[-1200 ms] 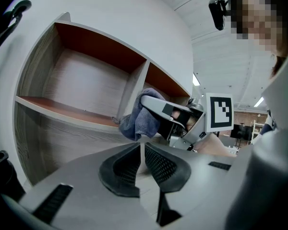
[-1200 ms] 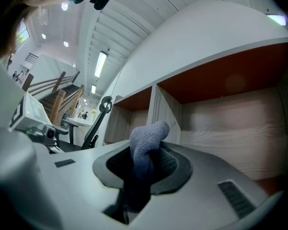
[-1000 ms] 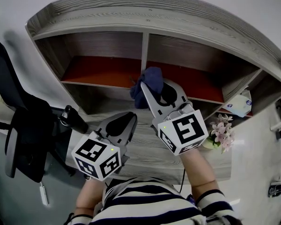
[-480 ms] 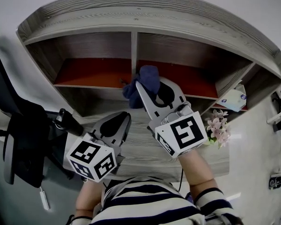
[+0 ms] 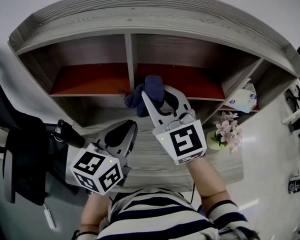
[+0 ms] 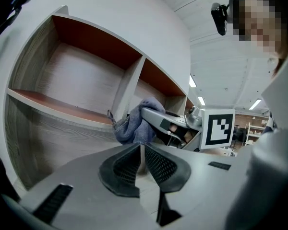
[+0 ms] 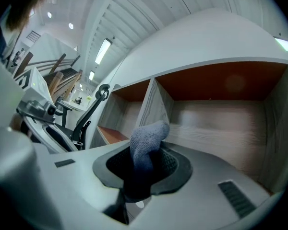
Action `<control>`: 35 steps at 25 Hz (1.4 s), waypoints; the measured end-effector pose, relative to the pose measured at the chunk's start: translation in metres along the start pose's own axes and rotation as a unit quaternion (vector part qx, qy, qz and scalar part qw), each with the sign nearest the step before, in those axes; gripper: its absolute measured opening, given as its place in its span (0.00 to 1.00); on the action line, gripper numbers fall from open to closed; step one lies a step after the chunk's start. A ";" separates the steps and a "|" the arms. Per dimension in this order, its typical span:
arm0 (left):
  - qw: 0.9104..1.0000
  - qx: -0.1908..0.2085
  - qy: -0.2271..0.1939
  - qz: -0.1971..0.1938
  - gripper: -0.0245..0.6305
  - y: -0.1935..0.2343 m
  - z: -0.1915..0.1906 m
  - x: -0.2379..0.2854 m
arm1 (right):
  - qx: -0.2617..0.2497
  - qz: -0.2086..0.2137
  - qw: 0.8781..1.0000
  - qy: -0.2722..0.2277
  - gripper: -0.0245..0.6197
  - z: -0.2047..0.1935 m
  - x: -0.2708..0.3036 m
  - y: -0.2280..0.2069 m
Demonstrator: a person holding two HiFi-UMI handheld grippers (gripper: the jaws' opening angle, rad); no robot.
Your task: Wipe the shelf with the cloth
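A grey wooden shelf unit [image 5: 155,21] with red-brown boards fills the upper head view, split by an upright divider [image 5: 130,59]. My right gripper [image 5: 152,91] is shut on a blue cloth [image 5: 145,91], held at the front edge of the shelf board just right of the divider. The cloth [image 7: 146,143] sticks up between the jaws in the right gripper view, with the right compartment [image 7: 221,119] behind it. My left gripper [image 5: 125,134] hangs lower, over the desk, shut with nothing in it. From the left gripper view the cloth [image 6: 134,121] shows bunched by the divider.
A wooden desk top [image 5: 155,159] lies under the shelf. A pot of pink flowers [image 5: 226,134] stands at its right, and a tissue pack [image 5: 242,99] sits in the far right shelf bay. A black office chair [image 5: 25,154] stands at the left.
The right gripper with the cloth has shifted a little left along the shelf edge, toward the divider. The left gripper has barely moved.
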State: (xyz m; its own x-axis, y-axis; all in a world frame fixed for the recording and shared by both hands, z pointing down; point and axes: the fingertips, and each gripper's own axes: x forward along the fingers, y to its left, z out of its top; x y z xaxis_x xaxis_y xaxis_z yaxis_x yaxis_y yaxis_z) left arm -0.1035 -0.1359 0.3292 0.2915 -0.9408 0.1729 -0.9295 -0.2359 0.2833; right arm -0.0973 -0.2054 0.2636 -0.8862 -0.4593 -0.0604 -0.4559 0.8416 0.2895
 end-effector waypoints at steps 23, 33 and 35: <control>0.999 -0.001 0.016 -0.043 0.10 -0.024 -0.007 0.020 | -0.052 -0.103 0.991 0.073 0.19 -0.037 -0.064 -0.063; 0.998 0.000 0.023 -0.056 0.10 -0.030 -0.010 0.027 | -0.052 -0.162 0.981 0.095 0.19 -0.049 -0.101 -0.101; 0.998 -0.001 0.025 -0.058 0.10 -0.030 -0.011 0.029 | -0.048 -0.177 0.978 0.102 0.19 -0.051 -0.109 -0.110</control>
State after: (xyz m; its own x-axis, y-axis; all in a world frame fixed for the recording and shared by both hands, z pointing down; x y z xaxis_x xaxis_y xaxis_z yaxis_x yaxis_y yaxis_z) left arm -0.0653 -0.1535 0.3357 0.4085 -0.8938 0.1851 -0.8884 -0.3427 0.3056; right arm 0.0536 -0.2626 0.2873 -0.6342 -0.7730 0.0163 -0.7129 0.5929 0.3745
